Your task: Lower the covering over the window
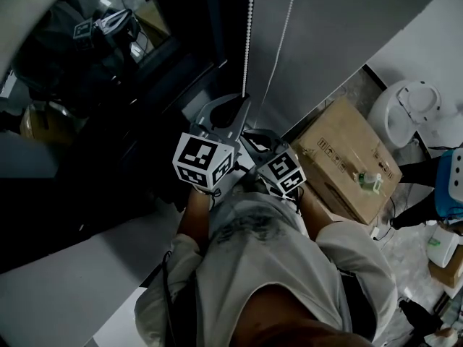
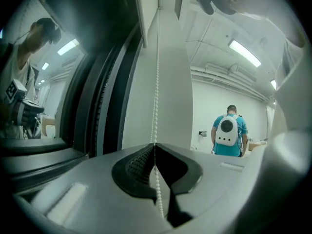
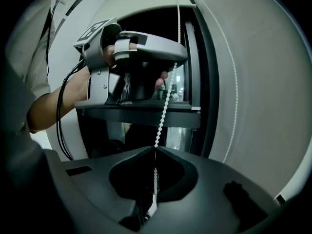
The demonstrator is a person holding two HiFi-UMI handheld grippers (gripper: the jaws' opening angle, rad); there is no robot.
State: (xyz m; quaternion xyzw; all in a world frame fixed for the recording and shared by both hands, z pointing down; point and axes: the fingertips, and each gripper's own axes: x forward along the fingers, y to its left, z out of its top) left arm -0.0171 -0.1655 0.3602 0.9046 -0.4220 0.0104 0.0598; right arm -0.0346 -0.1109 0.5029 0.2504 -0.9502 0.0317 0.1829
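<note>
Shut tight on the bead chain (image 2: 156, 82), both left gripper (image 2: 155, 146) and right gripper (image 3: 155, 151), jaws pinching one strand. Runs upright straight through both sets of jaws, left grip just above the right, so likely a straight downward pull next. Just beyond and right of the jaws, what looks like the grey blind (image 1: 340, 20).

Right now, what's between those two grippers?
White bead chain, running from the left gripper down to the right gripper, both clamped on it. The right gripper view shows this.

Cardboard box (image 1: 340, 161) on pale floor (image 1: 405, 255); white wall (image 2: 204, 106), ceiling strip lights (image 2: 246, 53)
</note>
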